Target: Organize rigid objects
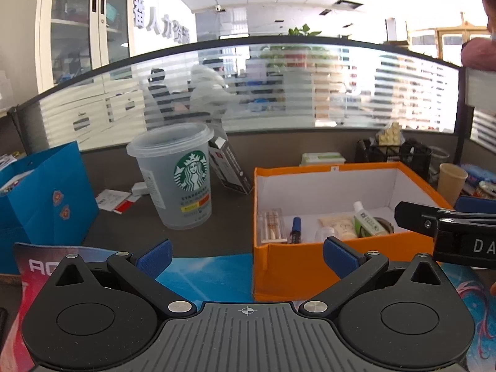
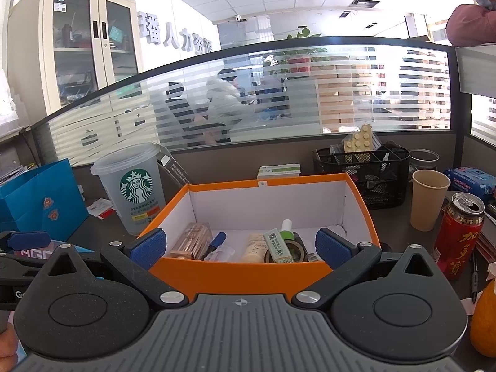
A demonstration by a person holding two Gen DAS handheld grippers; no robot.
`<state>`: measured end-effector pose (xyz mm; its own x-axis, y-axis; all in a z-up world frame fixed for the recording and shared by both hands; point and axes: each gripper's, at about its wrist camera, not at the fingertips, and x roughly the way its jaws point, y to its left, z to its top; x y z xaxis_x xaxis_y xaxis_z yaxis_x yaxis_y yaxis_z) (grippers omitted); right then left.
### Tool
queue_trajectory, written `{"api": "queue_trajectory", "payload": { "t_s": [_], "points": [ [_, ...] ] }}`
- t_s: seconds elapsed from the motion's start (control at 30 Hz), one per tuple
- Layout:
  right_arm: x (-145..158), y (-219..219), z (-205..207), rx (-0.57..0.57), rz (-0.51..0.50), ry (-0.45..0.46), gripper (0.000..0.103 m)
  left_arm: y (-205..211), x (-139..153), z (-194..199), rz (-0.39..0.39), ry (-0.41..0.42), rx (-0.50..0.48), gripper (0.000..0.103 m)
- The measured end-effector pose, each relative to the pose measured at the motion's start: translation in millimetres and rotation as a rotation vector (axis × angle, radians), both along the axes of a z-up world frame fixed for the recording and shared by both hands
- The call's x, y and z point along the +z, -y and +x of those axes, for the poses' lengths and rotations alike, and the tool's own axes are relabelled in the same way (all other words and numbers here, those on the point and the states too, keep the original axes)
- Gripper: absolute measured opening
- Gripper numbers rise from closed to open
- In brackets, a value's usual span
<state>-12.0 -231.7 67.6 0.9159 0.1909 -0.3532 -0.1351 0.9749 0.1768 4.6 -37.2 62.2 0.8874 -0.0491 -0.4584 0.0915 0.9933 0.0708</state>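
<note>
Already the orange box (image 2: 241,274) on the desk holds several small items, the green-labelled bottle (image 2: 279,246) among them. Both the left gripper (image 1: 246,255) and right gripper (image 2: 238,245) hover empty, jaws spread wide; seemingly between picks, with another loose object to choose next.

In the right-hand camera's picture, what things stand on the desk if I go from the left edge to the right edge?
Blue paper bag → Starbucks cup → orange box → black mesh organizer → paper cup → red drink can.
</note>
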Motion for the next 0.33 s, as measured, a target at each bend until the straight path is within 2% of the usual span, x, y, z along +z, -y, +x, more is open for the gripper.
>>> {"api": "queue_trajectory", "payload": {
  "t_s": [0.1, 0.33],
  "points": [
    [1.3, 1.6, -0.3, -0.001, 0.010, 0.005, 0.103, -1.1, 1.0, 0.1, -0.015, -0.003, -0.006, 0.103],
    [0.9, -0.6, -0.1, 0.003, 0.002, 0.006, 0.103, 0.1, 0.5, 2.6, 0.006, -0.018, 0.015, 0.103]
  ]
}}
